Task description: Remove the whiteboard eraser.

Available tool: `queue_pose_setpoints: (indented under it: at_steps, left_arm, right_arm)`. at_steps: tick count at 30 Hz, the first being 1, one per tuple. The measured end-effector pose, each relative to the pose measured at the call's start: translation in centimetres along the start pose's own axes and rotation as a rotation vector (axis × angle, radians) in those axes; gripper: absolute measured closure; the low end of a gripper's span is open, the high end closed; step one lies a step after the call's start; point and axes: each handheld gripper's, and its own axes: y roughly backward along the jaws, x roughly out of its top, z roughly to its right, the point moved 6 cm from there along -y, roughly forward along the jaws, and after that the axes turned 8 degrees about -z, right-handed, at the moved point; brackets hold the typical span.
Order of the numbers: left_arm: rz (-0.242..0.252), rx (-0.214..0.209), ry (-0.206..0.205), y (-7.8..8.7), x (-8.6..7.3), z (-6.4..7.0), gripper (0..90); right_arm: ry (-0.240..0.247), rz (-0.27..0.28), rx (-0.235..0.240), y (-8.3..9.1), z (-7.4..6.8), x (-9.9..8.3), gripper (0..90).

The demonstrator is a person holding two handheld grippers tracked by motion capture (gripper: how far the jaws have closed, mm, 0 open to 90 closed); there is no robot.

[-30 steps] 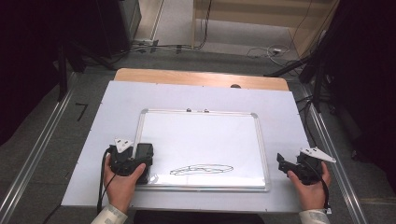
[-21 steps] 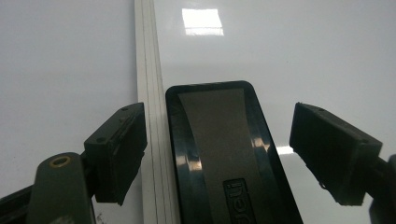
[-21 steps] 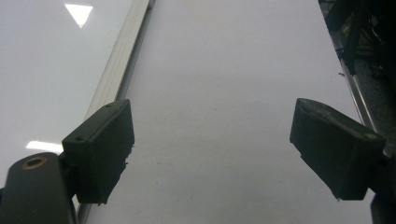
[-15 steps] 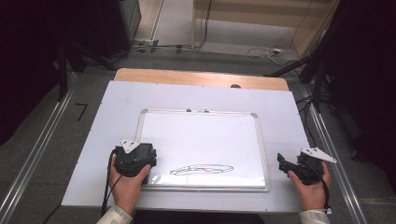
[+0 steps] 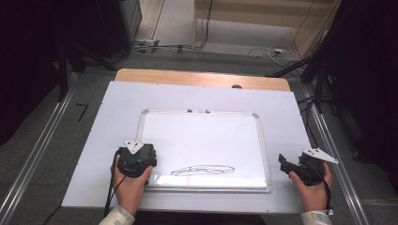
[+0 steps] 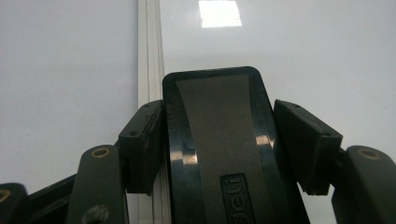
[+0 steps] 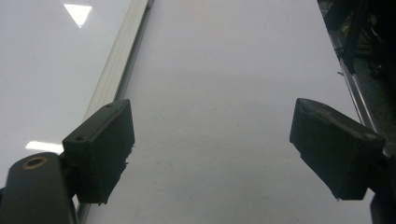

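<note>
A whiteboard (image 5: 202, 136) with a silver frame lies on the white table; a black scribbled oval (image 5: 202, 170) is drawn near its front edge. My left gripper (image 5: 137, 158) sits at the board's front left corner, shut on a black eraser (image 6: 219, 140) with a grey face. In the left gripper view the eraser points over the board just right of the frame's left rail (image 6: 149, 46). My right gripper (image 5: 287, 165) rests on the table right of the board, open, with nothing between its fingers (image 7: 210, 144). The board's right rail (image 7: 121, 51) runs past its left jaw.
The white table sheet (image 5: 291, 117) has a wooden strip (image 5: 202, 78) along its far edge. Metal rails (image 5: 328, 140) flank the table on both sides. Cables and dark stands lie on the floor beyond. Two small clips (image 5: 198, 111) sit on the board's top rail.
My left gripper has shifted slightly right with the eraser, onto the board's front left corner. The right gripper has stayed in place.
</note>
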Motion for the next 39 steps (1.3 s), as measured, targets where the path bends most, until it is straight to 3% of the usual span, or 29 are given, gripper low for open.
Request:
queue_pose_setpoints:
  at_steps: [5, 11, 23, 35, 39]
  left_arm:
    - [0.000, 0.002, -0.034, 0.0, 0.0, 0.3, 39.4]
    - [0.009, 0.000, -0.023, 0.0, 0.0, 0.4, 39.2]
    - [-0.006, 0.042, -0.030, -0.7, -0.1, 0.7, 35.8]
    - [-0.017, 0.014, -0.042, -0.6, 0.1, 0.6, 40.5]
    - [0.033, 0.010, -0.047, 0.4, 0.8, 0.7, 40.5]
  right_arm:
    - [-0.001, -0.001, 0.001, 0.0, 0.0, 0.0, 12.8]
    - [-0.001, 0.002, -0.001, 0.0, 0.0, 0.0, 12.8]
    - [0.002, 0.000, -0.001, 0.0, 0.0, 0.0, 12.8]
    - [-0.001, 0.001, 0.000, 0.0, 0.0, 0.0, 12.9]
    - [-0.001, 0.003, 0.000, 0.0, 0.1, 0.0, 12.9]
